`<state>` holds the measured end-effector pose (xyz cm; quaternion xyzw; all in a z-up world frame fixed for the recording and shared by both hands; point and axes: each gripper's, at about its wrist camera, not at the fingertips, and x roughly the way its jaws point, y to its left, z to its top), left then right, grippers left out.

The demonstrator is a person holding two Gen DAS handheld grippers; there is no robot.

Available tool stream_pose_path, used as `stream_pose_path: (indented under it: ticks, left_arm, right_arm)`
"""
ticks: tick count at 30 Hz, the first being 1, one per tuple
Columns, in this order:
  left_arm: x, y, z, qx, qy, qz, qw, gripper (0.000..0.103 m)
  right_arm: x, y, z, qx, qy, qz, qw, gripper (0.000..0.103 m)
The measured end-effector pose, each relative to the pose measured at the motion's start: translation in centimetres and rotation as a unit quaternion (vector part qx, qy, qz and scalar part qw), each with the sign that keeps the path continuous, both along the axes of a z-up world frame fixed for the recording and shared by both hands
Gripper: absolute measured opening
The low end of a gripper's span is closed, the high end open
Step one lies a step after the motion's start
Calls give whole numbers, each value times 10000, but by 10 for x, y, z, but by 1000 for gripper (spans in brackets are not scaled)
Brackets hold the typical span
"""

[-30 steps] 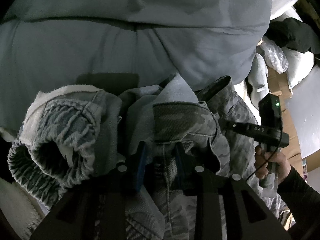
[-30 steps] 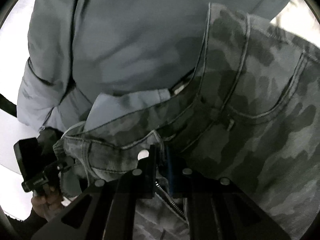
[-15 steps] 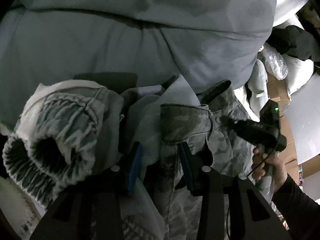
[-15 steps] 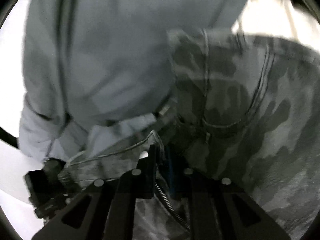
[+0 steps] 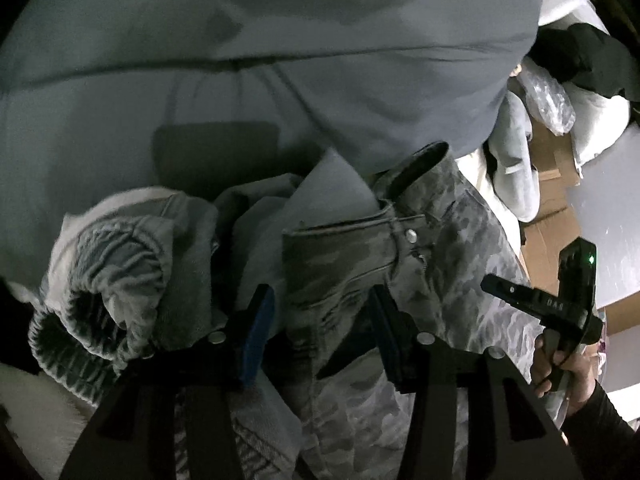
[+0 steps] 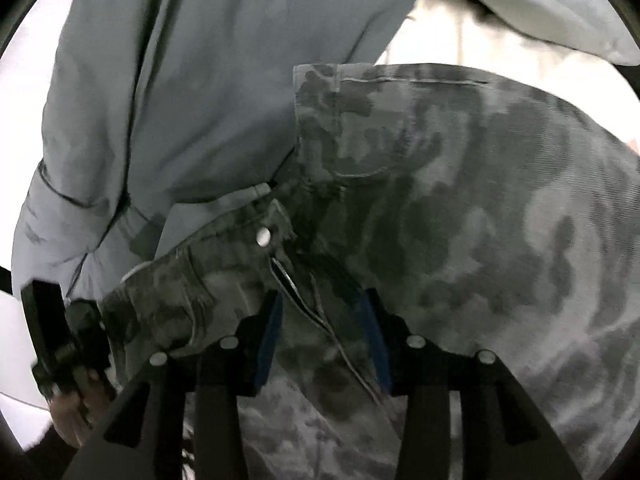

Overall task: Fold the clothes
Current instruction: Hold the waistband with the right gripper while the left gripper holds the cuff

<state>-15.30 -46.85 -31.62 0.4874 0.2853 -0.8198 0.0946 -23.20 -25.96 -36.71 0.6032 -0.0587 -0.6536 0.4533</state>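
**Both grippers letting go of the camo pants**

A second ago both sets of fingers were pinched down on the waistband; now both are opening. On my left gripper (image 5: 322, 320) the blue pads stand apart with a fold of the camo pants (image 5: 420, 248) loose between them, not pressed. Same on my right gripper (image 6: 320, 320): fingers spread either side of the zipper fly (image 6: 292, 284), nothing squeezed. The pants lie on top of a grey hoodie (image 5: 280, 80), button (image 6: 263, 236) showing. I reckon that placement is done, and next I need a fresh grab for the fold.
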Motion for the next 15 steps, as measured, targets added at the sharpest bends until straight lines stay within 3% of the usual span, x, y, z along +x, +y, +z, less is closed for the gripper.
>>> stream_pose_path:
  ticks: [7, 12, 14, 15]
  left_arm:
    - [-1, 4, 22, -265, 21, -269, 9993, 49]
    - [-12, 4, 6, -114, -188, -407, 9989, 50]
    - [-17, 5, -1, -101, -229, -424, 9988, 55]
    - [-19, 5, -4, -98, -202, -429, 9988, 63]
  right_arm:
    - [-18, 33, 7, 126, 300, -130, 9994, 39]
    - [-29, 55, 3, 156, 163, -468, 9987, 39]
    - [-29, 60, 2, 154, 148, -511, 9985, 39]
    - [-29, 62, 0, 172, 124, -533, 9984, 39]
